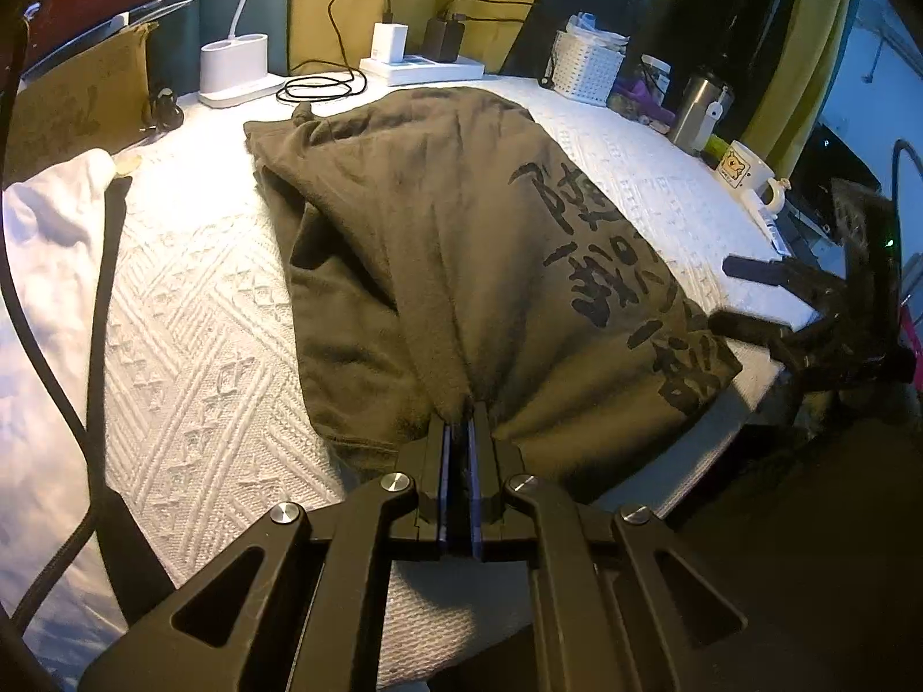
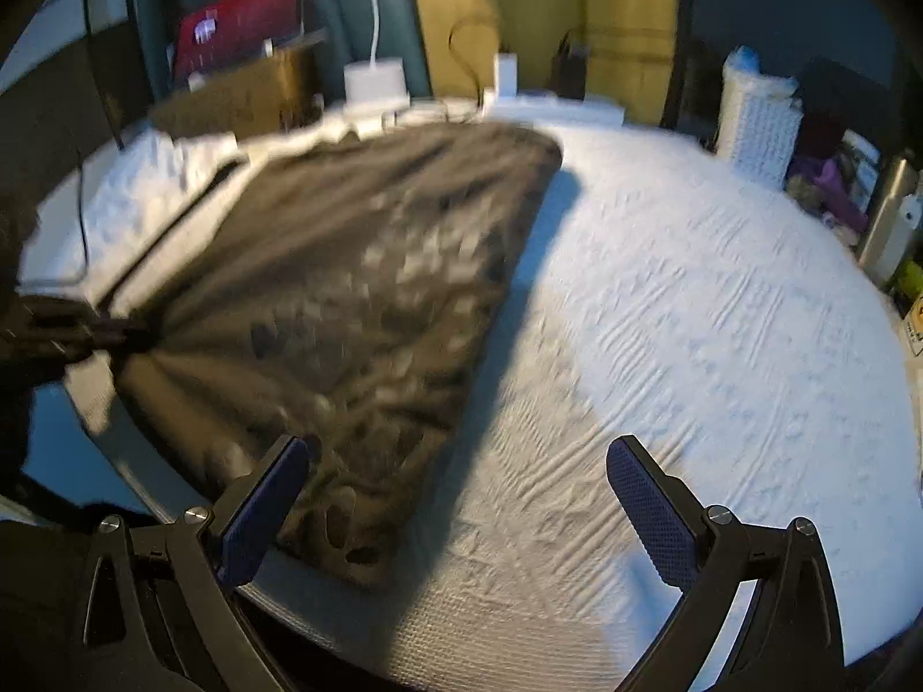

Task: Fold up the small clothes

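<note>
An olive-brown T-shirt (image 1: 438, 242) with black printed characters lies on the white textured tablecloth (image 1: 190, 311). My left gripper (image 1: 461, 421) is shut on the shirt's near edge, bunching the cloth between its blue pads. In the right wrist view the shirt (image 2: 357, 300) lies blurred at the left. My right gripper (image 2: 456, 461) is open and empty, over the shirt's near right corner. It also shows at the right edge of the left wrist view (image 1: 750, 300). The left gripper shows at far left (image 2: 109, 334), pinching the shirt.
A white garment (image 1: 46, 219) lies at the left. At the back stand a lamp base (image 1: 236, 66), a power strip with chargers (image 1: 421, 63), a white basket (image 1: 588, 63), a steel flask (image 1: 698, 109) and a mug (image 1: 744, 173). The table's front edge is close.
</note>
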Motion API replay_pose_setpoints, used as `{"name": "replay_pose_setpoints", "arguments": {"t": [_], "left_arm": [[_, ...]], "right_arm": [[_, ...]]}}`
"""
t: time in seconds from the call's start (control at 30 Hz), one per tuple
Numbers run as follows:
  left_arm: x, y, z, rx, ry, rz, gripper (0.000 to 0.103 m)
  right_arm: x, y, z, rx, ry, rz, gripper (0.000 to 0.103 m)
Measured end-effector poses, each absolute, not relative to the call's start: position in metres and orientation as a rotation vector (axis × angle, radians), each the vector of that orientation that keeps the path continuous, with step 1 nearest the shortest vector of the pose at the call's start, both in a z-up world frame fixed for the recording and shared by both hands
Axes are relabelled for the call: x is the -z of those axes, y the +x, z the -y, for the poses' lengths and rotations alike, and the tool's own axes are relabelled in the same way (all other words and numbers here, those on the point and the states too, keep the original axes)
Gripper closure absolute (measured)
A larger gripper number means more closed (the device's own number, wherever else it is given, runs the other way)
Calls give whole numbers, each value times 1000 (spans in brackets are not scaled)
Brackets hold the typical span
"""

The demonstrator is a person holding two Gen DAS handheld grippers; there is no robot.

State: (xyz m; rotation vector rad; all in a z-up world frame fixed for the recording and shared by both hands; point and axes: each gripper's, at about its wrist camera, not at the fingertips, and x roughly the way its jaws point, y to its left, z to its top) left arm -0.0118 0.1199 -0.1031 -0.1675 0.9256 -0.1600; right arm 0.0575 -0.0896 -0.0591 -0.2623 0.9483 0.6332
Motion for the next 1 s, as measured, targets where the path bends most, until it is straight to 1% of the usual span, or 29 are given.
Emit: {"name": "replay_pose_setpoints", "arguments": {"t": [0.07,0.17,0.27,0.4,0.57,0.73,0.77,0.83,0.87,0.9,1.0], "left_arm": [[105,-12,-119,158,-164,-931,99],[107,-14,-122,159,-182,-931,98],[107,-15,-128,183,-235,-933,98],[98,-20,-141,217,-316,-916,98],[82,-8,-144,179,-291,-892,94],[71,9,-149,161,-262,-881,94],[70,12,-150,157,-259,-883,92],[71,19,-154,132,-250,-889,75],[71,23,-156,115,-249,-890,60],[72,29,-158,95,-250,-892,55],[71,45,-159,75,-241,-888,55]], "right_arm": [[68,60,89,-623,-283,-983,22],[82,55,86,-633,-312,-1012,23],[80,51,84,-638,-342,-992,23],[74,58,88,-647,-306,-1007,22],[67,68,85,-648,-288,-1006,22],[58,80,82,-659,-267,-986,22],[57,83,82,-661,-263,-984,22],[56,90,81,-662,-255,-980,22],[57,93,80,-661,-253,-980,22],[58,97,79,-660,-251,-980,22],[60,110,73,-659,-251,-982,22]]}}
